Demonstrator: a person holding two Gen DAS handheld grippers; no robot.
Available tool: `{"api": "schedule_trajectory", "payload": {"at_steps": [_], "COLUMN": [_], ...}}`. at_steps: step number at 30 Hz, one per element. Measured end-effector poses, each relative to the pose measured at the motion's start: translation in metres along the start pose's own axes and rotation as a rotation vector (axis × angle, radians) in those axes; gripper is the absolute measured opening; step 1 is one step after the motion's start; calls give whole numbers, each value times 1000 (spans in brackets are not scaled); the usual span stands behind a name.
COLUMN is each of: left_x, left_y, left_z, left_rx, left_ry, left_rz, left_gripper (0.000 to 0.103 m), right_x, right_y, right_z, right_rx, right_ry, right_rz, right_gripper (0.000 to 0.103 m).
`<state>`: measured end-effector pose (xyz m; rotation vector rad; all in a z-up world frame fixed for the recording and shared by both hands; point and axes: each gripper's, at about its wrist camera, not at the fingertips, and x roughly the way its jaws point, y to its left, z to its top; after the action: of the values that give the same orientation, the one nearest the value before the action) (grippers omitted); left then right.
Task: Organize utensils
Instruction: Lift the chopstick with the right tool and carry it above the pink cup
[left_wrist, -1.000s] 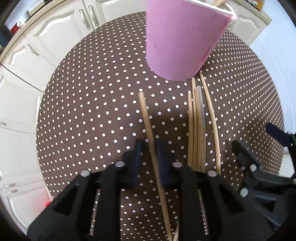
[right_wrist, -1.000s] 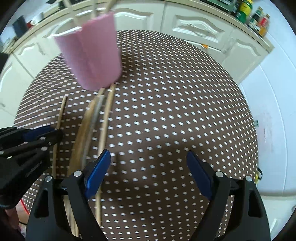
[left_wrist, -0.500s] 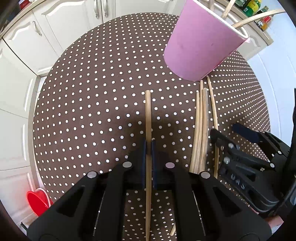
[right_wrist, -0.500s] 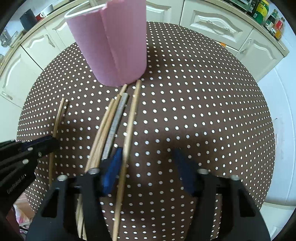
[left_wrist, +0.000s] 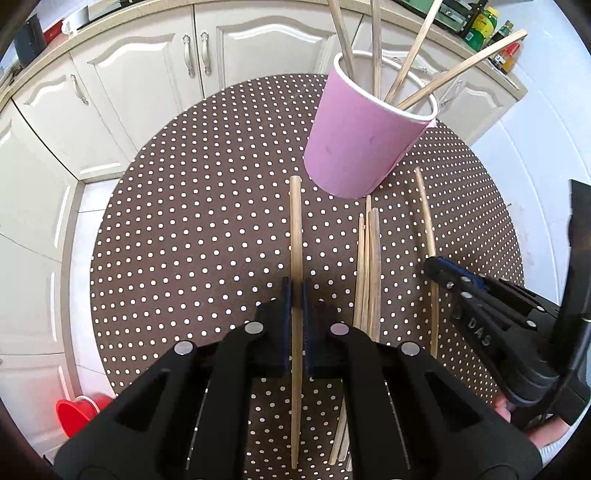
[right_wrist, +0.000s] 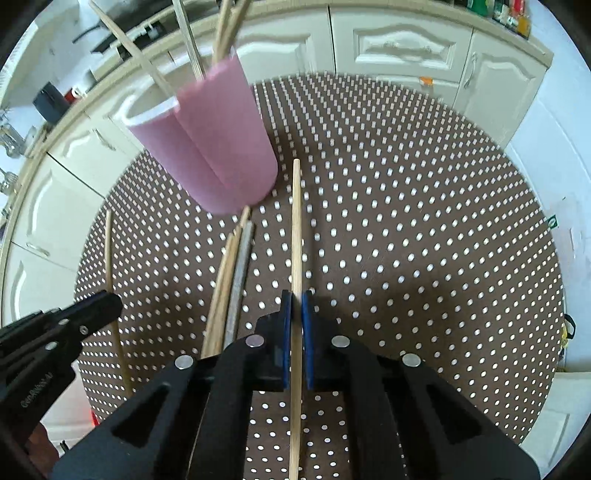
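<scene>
A pink paper cup (left_wrist: 364, 147) stands at the far side of the round dotted table (left_wrist: 192, 236) with several wooden chopsticks in it; it also shows in the right wrist view (right_wrist: 210, 147). My left gripper (left_wrist: 296, 291) is shut on a wooden chopstick (left_wrist: 295, 229) that points toward the cup. My right gripper (right_wrist: 296, 299) is shut on another wooden chopstick (right_wrist: 296, 229), held above the table. A bundle of loose chopsticks (left_wrist: 369, 266) lies between the two grippers, also seen in the right wrist view (right_wrist: 229, 280). The right gripper shows in the left wrist view (left_wrist: 443, 273), the left gripper in the right wrist view (right_wrist: 107, 306).
White kitchen cabinets (left_wrist: 140, 74) surround the table. A red bucket (left_wrist: 75, 411) stands on the floor at the lower left. Bottles (left_wrist: 484, 22) stand on the counter at the back right.
My right gripper has closed on a chopstick at the right of the bundle and lifted it. My left gripper has pulled back and up with its chopstick; the cup now looks farther away.
</scene>
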<state>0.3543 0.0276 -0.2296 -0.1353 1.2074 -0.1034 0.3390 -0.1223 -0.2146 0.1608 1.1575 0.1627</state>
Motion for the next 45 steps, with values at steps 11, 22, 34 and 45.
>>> {"api": "schedule_trajectory", "payload": {"at_steps": [11,22,34,45], "left_x": [-46,-100,-136,-173], "left_y": [2,-2,-12,-21], "left_z": [-11,-1,30,62], "left_rx": [-43,-63,-12,86], "left_ry": [-115,-251,-346,-397], "left_rz": [23,6,-34,-62], "left_gripper": [6,6,6,6], "right_x": [-61,-113,-132,-133], "right_y": [4,-8,-26,-25], "right_z": [13,42,68,95], "right_rx": [46,113,331,414], "right_ry": [-185,-401,-573,-697], "right_rz": [109,183,134,101], "right_gripper": [5,5,5,5]}}
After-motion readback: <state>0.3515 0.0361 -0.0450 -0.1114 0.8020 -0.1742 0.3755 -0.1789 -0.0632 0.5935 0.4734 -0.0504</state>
